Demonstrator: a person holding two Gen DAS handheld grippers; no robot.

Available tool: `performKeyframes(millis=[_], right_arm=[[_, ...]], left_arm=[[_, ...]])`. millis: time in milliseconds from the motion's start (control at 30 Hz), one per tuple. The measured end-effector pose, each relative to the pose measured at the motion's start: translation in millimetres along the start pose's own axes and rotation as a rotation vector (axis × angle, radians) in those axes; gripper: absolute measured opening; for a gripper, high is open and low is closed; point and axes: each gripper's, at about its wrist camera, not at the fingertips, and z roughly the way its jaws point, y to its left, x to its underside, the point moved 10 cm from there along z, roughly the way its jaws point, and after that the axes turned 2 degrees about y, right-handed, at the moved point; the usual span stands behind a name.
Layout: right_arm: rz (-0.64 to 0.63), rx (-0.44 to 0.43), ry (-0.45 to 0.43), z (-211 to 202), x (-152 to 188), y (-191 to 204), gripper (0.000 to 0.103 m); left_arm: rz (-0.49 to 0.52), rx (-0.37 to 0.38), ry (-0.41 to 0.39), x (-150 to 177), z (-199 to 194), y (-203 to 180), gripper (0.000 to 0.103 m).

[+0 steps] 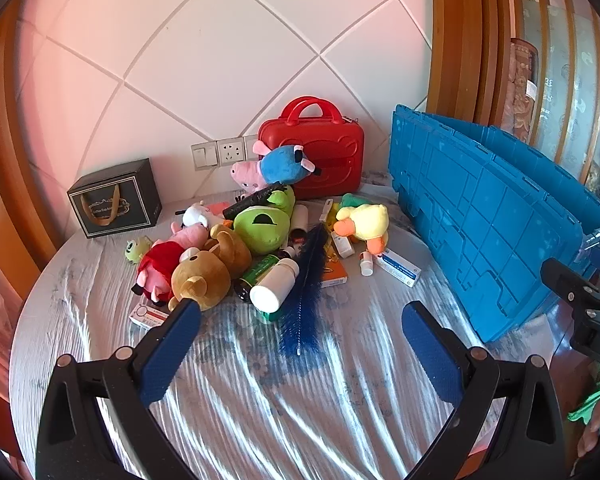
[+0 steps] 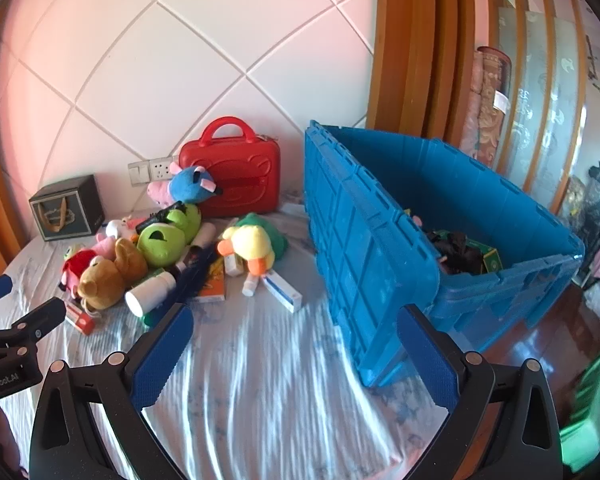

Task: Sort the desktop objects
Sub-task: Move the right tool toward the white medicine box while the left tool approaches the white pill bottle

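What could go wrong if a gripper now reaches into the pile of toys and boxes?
1. The white bottle lies on its side against other items; a nudge may roll it across the cloth.
2. The blue feather overlaps the orange box, so the open fingers might catch both.
3. The plush toys touch; lifting the brown bear may drag neighbours.

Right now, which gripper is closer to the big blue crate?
Right. The right gripper hovers open beside the blue crate, one of its fingers by the crate's near corner. The left gripper hovers farther off, in front of the toy pile.
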Motion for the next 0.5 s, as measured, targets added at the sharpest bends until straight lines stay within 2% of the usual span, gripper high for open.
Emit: performKeyframes(millis=[333, 500], right_arm=[[-0.019, 0.013, 0.082, 21.3, 20.2, 19.0, 0.103], [-0.081, -0.053, 0.132, 61.2, 20.0, 29.5, 0.103]], left_arm=[[0.003, 0.043, 0.075, 21.4, 32.4, 13.2, 0.102], [-0.062, 0.011, 0.136, 26.9, 67.3, 26.3, 0.102]])
